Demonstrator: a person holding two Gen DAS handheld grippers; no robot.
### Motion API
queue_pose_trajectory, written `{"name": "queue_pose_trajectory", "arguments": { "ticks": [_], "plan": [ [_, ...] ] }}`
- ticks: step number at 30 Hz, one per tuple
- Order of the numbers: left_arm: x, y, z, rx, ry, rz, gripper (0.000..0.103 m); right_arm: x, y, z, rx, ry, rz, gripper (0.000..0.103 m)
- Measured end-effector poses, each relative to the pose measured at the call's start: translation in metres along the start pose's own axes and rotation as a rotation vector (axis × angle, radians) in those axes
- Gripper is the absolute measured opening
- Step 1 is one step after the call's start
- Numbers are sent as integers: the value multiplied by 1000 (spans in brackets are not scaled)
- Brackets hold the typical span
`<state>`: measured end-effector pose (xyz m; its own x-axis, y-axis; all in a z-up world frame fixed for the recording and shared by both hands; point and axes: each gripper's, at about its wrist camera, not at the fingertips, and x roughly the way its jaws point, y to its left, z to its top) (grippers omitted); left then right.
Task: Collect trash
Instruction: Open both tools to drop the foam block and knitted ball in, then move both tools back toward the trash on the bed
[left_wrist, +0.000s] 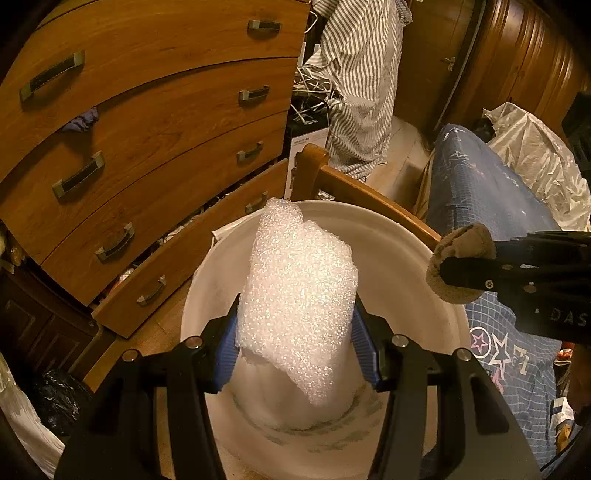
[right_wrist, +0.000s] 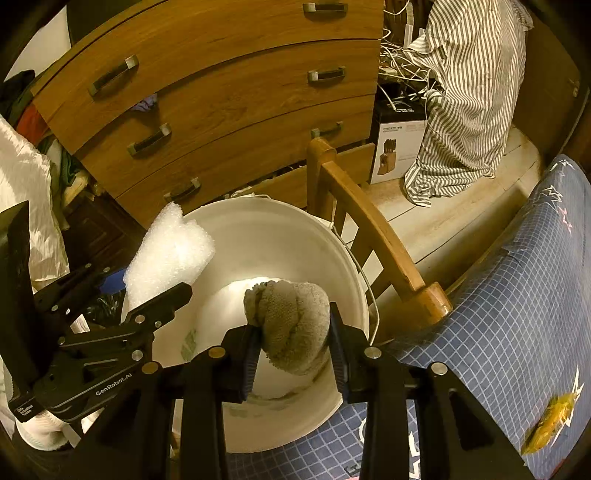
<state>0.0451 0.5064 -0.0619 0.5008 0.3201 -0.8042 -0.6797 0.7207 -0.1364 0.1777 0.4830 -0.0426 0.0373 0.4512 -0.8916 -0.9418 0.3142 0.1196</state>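
My left gripper (left_wrist: 295, 343) is shut on a wad of white foam wrap (left_wrist: 299, 295) and holds it over the open white bucket (left_wrist: 406, 258). My right gripper (right_wrist: 293, 347) is shut on a balled grey-brown sock (right_wrist: 291, 325) above the same bucket (right_wrist: 280, 240). In the left wrist view the sock (left_wrist: 458, 262) and right gripper (left_wrist: 458, 275) come in from the right over the bucket's rim. In the right wrist view the foam wrap (right_wrist: 166, 254) and left gripper (right_wrist: 155, 295) sit at the bucket's left rim.
A wooden chest of drawers (left_wrist: 147, 129) stands behind the bucket, bottom drawer open. A wooden chair back (right_wrist: 369, 229) is to the right. A blue checked cloth (right_wrist: 517, 314) carries a yellow wrapper (right_wrist: 550, 421). A striped shirt (right_wrist: 472, 92) hangs at the back. A crumpled plastic bag (left_wrist: 535, 155) lies at right.
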Motion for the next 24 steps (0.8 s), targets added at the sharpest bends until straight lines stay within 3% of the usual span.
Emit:
{"name": "queue_pose_trajectory", "arguments": {
  "ticks": [1,3,16,20,24],
  "plan": [
    [1,2,1,-5,3,12,55,-1,-1,0,4,-7,2,48],
    [2,5,0,-19,3,26,58,-3,-3,0,16,-23,11,59],
    [-6,2,-8,-13,-12,19,59,-29,-17,-14,71,-84,44,59],
    [-15,-14,-15,15,-27,-10,59,-55,-21,-45,99,-151,62,59],
    [-22,-51,-31,87,-33,-69,58,-92,-39,-111,118,-235,45,59]
  ]
}}
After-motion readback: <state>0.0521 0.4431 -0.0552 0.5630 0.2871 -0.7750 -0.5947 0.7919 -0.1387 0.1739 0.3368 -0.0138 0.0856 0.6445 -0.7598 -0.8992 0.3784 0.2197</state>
